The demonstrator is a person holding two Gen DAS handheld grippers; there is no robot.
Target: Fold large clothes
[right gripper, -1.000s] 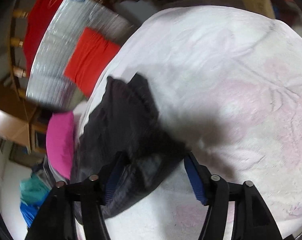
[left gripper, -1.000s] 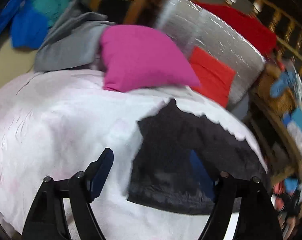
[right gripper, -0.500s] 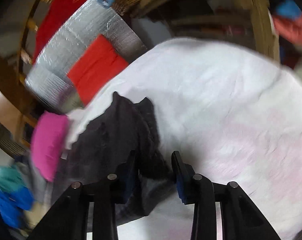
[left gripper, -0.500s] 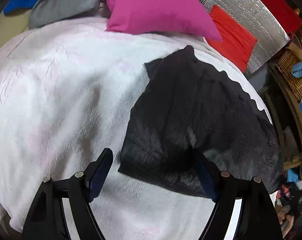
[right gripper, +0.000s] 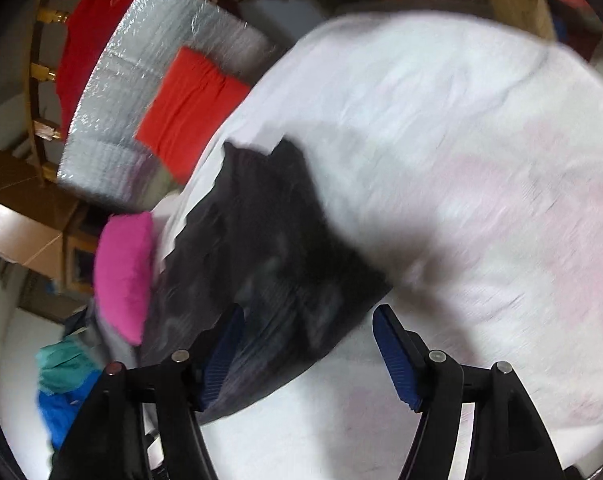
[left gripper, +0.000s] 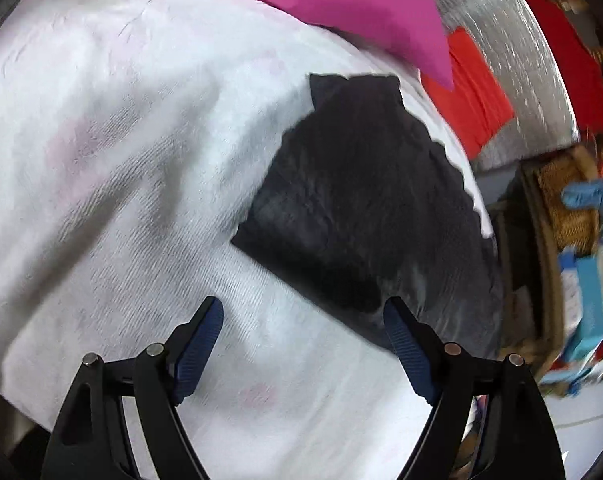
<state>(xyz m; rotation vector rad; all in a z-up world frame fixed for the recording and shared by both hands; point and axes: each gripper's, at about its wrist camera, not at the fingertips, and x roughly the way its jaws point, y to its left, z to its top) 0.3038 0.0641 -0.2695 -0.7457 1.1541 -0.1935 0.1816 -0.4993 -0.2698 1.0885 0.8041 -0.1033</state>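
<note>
One black garment [left gripper: 365, 200] lies folded on white bed [left gripper: 121, 160]; left gripper [left gripper: 303, 320] spread, right gripper [right gripper: 307, 326] just reopened, both empty.

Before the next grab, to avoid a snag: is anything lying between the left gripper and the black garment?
Nothing visible. Only bare white bedspread lies between the open left gripper and the black garment; the pink pillow sits beyond it.

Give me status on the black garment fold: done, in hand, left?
Done: black garment lies as a compact folded panel on the white bedspread. In hand: nothing. The left gripper is open beside its near edge; the right gripper, jaws just reopened, has fabric between them but unpinched. Left: possibly another fold or moving it aside.
</note>
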